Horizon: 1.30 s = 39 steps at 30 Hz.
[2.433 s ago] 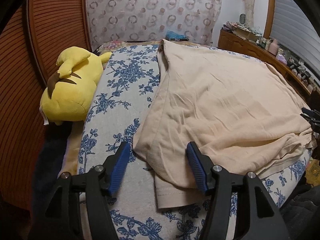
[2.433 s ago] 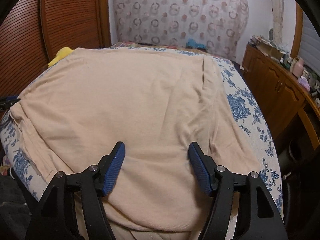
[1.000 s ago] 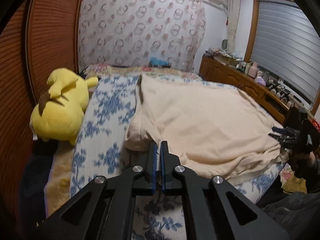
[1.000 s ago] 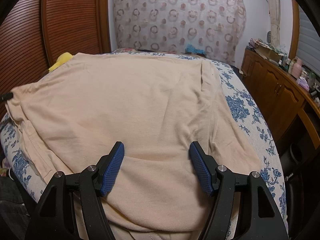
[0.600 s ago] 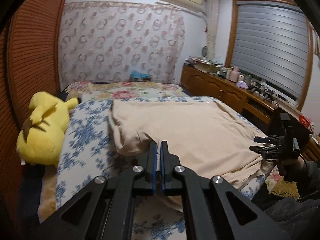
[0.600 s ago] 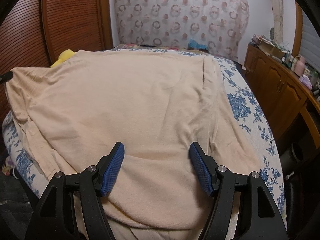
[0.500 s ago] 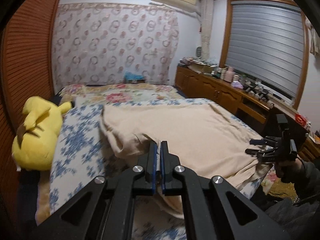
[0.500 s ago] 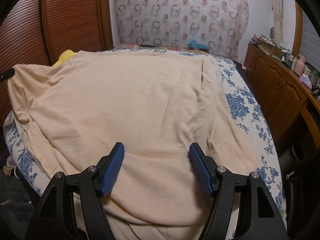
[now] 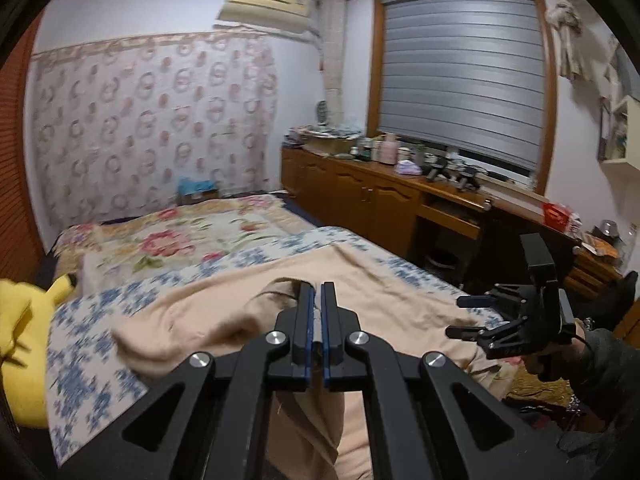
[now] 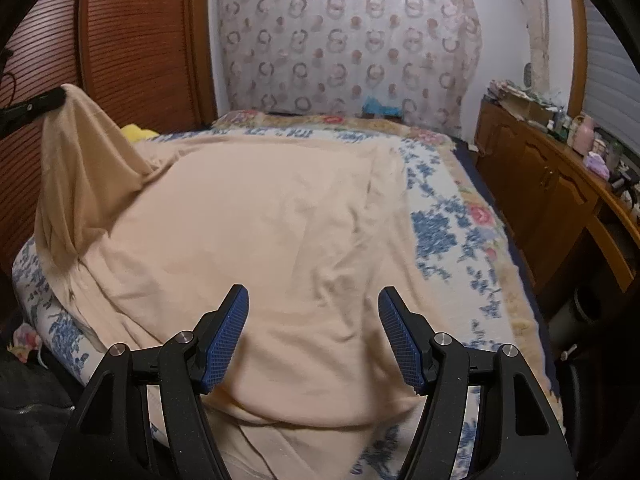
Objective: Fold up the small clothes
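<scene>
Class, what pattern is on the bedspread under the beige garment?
Blue flowers on white bedspread, clearest in the right wrist view.

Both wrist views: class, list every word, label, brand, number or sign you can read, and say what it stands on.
No text can be read in either view.
Cream wall-mounted air conditioner: any badge is too blurred to read.
Red box on the wooden desk: any printing is too small to read.
Beige knit garment: no label or print shows.

Garment (image 10: 256,220) lies on bed (image 10: 452,240) (plush toy (image 9: 16,344) at its left).
</scene>
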Each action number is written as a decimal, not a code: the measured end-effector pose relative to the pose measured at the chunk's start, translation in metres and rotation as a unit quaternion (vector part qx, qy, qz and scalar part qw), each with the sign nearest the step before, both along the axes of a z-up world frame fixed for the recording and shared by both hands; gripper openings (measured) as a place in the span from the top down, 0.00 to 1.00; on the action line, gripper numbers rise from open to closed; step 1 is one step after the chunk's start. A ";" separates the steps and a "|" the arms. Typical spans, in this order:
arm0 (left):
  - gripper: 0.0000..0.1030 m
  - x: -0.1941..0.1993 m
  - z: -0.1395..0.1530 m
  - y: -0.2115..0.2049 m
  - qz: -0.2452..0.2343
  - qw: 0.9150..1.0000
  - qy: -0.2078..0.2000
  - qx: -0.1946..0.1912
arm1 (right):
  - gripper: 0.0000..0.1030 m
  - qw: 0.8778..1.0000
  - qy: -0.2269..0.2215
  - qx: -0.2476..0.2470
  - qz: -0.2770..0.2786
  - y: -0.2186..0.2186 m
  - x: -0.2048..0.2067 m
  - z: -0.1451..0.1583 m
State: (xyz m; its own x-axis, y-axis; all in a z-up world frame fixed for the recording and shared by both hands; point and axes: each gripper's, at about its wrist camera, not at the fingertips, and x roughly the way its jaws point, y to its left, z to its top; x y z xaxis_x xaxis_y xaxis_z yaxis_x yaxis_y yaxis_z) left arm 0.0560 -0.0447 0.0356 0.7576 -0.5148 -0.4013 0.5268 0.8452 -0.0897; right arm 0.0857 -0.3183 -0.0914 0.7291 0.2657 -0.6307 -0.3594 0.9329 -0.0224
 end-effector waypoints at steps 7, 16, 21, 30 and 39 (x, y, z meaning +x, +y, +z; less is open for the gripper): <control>1.00 0.012 0.026 -0.048 -0.046 0.999 -0.009 0.003 | 0.33 1.000 -0.017 0.002 -0.011 -0.012 -0.006 0.014; 0.91 0.027 0.005 -0.059 -0.039 0.998 0.037 0.019 | 0.33 1.000 -0.016 0.009 -0.016 -0.018 -0.006 0.015; 0.64 0.025 -0.004 -0.047 -0.028 0.998 0.041 0.025 | 0.33 1.000 -0.014 0.011 -0.009 -0.014 -0.006 0.014; 0.46 0.029 -0.035 -0.006 0.031 0.997 0.063 0.037 | 0.33 0.999 -0.018 0.012 0.032 0.023 0.002 0.017; 0.46 0.027 -0.067 0.032 0.087 0.991 0.090 0.044 | 0.33 0.996 -0.029 0.012 0.089 0.075 0.004 0.030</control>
